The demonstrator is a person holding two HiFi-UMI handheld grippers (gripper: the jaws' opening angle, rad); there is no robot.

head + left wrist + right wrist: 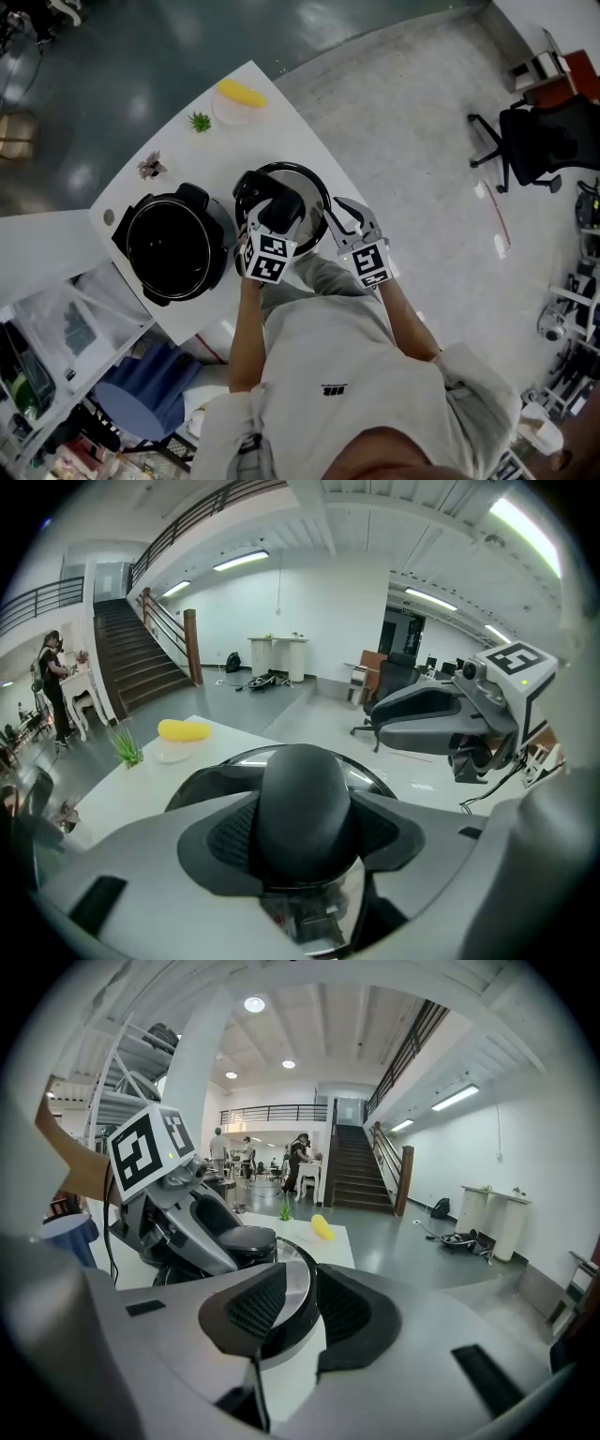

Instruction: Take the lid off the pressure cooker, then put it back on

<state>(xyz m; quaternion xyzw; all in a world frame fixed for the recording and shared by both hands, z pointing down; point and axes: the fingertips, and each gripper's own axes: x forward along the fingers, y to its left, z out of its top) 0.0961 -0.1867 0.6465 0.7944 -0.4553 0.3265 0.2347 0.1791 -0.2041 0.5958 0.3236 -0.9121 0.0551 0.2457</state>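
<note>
Left gripper view shows the left gripper (305, 810) with its fingers (225, 834) partway open and clamped round the black knob (305, 780) of the lid (305, 183). Right gripper view shows the right gripper (309, 1302) with its fingers (251, 1309) almost together, pinching the lid's rim. The lid is just beside the open pressure cooker (173, 246), over the desk (272, 122). Both grippers hide whether it touches the desktop. The desk's edge passes under the right gripper, with bare floor beyond.
</note>
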